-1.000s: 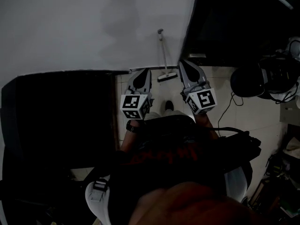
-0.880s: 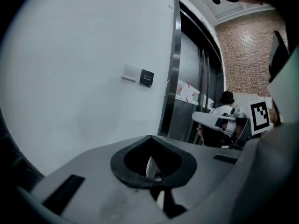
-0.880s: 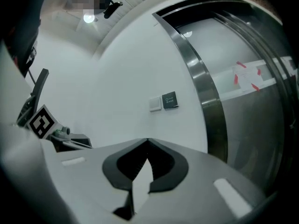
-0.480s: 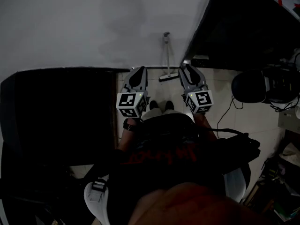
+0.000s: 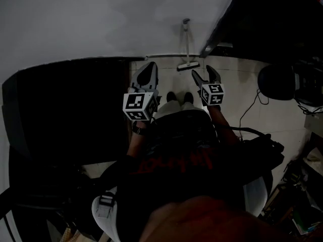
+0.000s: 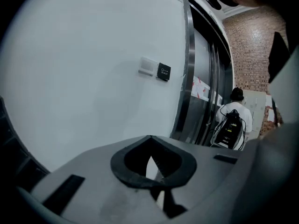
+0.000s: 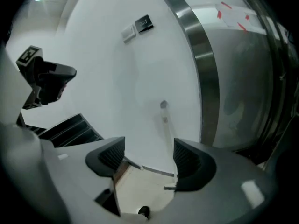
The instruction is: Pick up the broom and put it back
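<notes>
Broom stood propped on the white wall, handle running up the wall, brush head down on the floor at the wall's foot, just beside the steel door frame at the wall's right end. Nothing touched it.

Right gripper hung short of the wall, well apart from the broom and aimed toward it. Its fingers had just been opening and stood wide apart w/ nothing btwn them. In the right gripper view the broom showed beyond the gap, near the right finger, leaning on the wall.

Left gripper was also short of the wall, left of the broom. Fingers closed tip to tip, empty. Left gripper view faced the wall, w/ a white switch plate and a small black plate mounted on it.

Wearer's shoes were on the floor btwn the two grippers, back from the wall. A person w/ a backpack stood in the bkgd past the door frame.
</notes>
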{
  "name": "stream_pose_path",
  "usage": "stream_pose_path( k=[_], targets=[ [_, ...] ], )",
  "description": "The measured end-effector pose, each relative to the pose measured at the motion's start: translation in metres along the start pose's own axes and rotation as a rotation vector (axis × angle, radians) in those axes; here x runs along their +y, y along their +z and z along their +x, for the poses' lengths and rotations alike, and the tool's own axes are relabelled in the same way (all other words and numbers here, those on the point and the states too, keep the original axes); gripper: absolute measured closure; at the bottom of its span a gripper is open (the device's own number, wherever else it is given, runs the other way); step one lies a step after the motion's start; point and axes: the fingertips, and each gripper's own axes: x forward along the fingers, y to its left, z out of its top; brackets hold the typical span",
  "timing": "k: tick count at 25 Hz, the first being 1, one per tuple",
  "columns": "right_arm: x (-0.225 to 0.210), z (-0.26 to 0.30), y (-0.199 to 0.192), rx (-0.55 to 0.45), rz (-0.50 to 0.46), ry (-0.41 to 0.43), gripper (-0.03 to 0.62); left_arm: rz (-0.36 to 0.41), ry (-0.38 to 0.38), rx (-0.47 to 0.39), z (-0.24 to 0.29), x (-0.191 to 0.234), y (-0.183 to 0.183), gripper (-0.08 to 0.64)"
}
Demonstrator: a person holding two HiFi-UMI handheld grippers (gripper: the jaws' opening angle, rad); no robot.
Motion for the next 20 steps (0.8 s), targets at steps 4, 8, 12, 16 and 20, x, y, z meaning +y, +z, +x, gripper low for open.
stream_pose_path(
  k=[4,8,12,16,20],
  targets=[
    [-0.013,0.035,-0.047,0.080,-0.115,-0.016,0.299,0.005,0.029,0.044,-0.004,0.012,-0.015,0.555],
    [-0.040,0.068,-0.078,0.148,-0.135,-0.017,0.302,0.013,0.082,0.042,-0.010,0.015,-0.023,0.555],
    [-0.069,0.108,-0.104,0.217,-0.100,-0.036,0.302,0.023,0.087,0.085,-0.013,0.014,-0.033,0.555],
    [-0.095,0.164,-0.123,0.272,-0.054,-0.076,0.302,-0.001,0.132,0.126,-0.017,0.033,-0.044,0.555],
    [-0.119,0.216,-0.130,0.289,-0.010,-0.107,0.302,0.012,0.208,0.150,-0.021,0.041,-0.054,0.555]
  ],
)
